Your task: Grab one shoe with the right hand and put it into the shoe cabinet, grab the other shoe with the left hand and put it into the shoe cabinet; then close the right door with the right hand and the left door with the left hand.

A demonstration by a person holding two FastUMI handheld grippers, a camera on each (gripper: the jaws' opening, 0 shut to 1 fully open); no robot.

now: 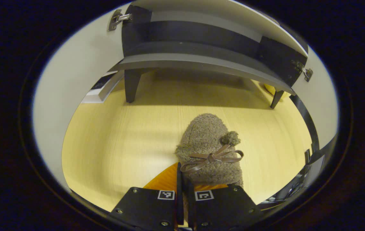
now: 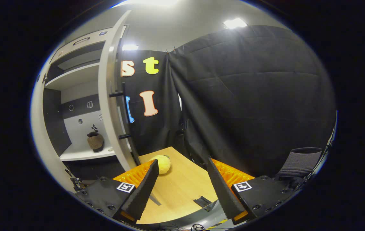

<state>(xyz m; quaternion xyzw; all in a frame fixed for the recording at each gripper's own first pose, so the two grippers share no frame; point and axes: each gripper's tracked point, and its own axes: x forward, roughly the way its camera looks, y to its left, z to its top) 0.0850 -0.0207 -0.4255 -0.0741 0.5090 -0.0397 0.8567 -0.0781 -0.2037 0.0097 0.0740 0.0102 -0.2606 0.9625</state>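
So the left gripper (image 1: 184,195) has its jaws clenched on the back end of a fuzzy brown slipper (image 1: 208,150). The fingers are pinched nearly together with the slipper's heel edge squeezed between them, as far as I can tell, since the exact contact spot is tucked low in the left gripper view. The slipper has a little leather bow (image 1: 212,158) and a pom-pom (image 1: 230,138) on top, and its toe points toward the shoe cabinet (image 1: 201,61). It sits over the light wood floor (image 1: 115,141), just short of the cabinet's dark legs (image 1: 131,85), so it's in front of the cabinet, not in it. The cabinet's two doors stand swung open to either side, with a hinge (image 1: 118,19) showing on the left one.

In the right gripper view, the right gripper (image 2: 182,189) is released, jaws spread wide with nothing between them. It's off to the side of the cabinet, near the open right door (image 2: 111,96) and its dark handle (image 2: 123,115). The other slipper (image 2: 95,141) is already standing on a white shelf (image 2: 83,154) inside the cabinet. A yellow plush ball-looking thing (image 2: 161,163) lies on the floor just beside that door's bottom edge, and a grey chair (image 2: 301,162) stands well away from the cabinet.
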